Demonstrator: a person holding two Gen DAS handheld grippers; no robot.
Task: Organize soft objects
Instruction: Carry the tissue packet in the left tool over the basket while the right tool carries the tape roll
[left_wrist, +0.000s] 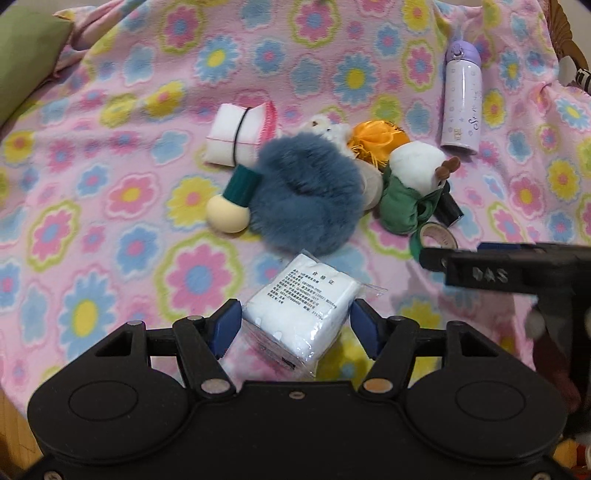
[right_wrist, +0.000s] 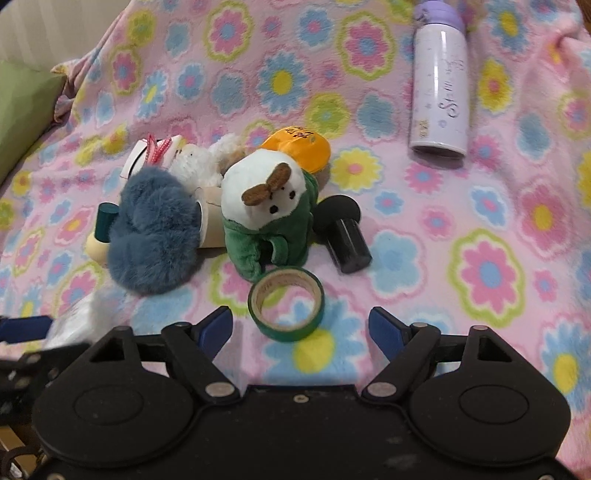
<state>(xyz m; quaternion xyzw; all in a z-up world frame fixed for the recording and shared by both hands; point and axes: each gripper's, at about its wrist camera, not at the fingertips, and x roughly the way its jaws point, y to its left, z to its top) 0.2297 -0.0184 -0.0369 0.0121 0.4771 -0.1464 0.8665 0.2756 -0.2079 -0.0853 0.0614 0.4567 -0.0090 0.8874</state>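
From my left wrist camera, the left gripper (left_wrist: 295, 325) has its fingers wide apart, the white packet (left_wrist: 301, 317) lying between them on the blanket (left_wrist: 110, 184), neither pad clearly touching it. I judge a good grasp means closing gently on the packet's middle so the slippery plastic doesn't squirt out. Ahead of the fingers I count one blue pompom (left_wrist: 304, 192), one green plush (left_wrist: 413, 181), one orange pouch (left_wrist: 380, 138) and one bottle (left_wrist: 461, 103).

From my right wrist camera, the right gripper (right_wrist: 301, 330) is also open and holding nothing; one tape roll (right_wrist: 286, 302) sits just ahead, between the fingertips. Beyond it stands the plush, one black brush (right_wrist: 341, 232) right of it, the pompom left.
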